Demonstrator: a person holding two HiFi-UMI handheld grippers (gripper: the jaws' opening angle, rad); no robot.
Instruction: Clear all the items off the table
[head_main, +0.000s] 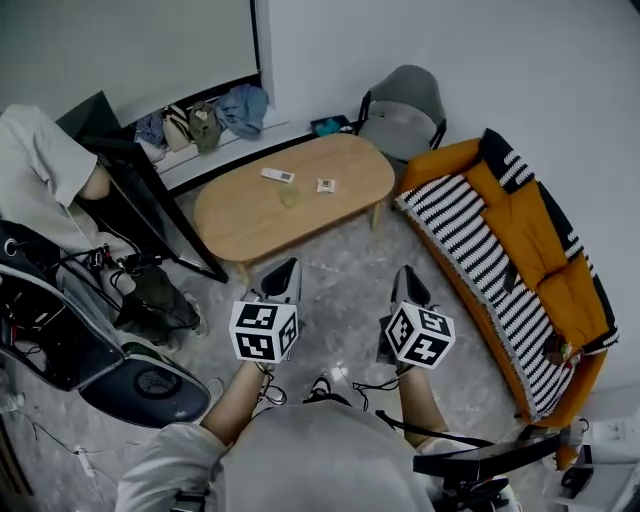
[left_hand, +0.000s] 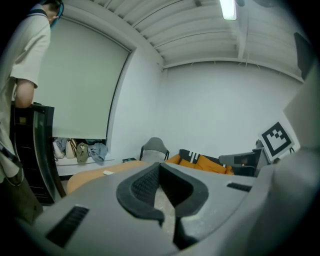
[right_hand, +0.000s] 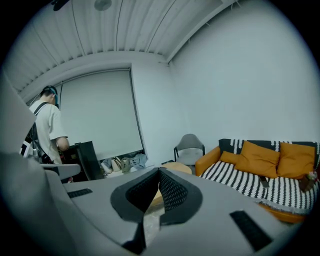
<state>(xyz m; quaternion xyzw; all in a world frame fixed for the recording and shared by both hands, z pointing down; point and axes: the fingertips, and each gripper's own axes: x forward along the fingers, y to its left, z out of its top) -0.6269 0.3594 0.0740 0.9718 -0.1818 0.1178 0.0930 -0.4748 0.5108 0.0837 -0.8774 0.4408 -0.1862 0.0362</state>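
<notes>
At the far left of the head view a person in a white shirt stands beside a black rack; behind the rack, bags sit in a row on the sill under the blind.

The oval wooden desk stands in the middle of the room; on it lie the task's things, grouped near its centre: a white bar furthest left, a clear cup just beside it on our side, and a small packet to the right; none of the three touch.

We hold our left claw over the grey floor, short of the desk's near edge and pointing toward it; its marker cube sits close to our hand. In the left gripper view the left claw has its jaws closed tip to tip with nothing between the pads; only floor shows through the slit below the tips.

Our right claw is level with the left one, also above the floor and well apart from the desk's things. In the right gripper view the right claw is likewise closed and empty.

Beyond the desk's right end stands a grey chair; along the right wall runs an orange sofa with a striped blanket over its seat.
</notes>
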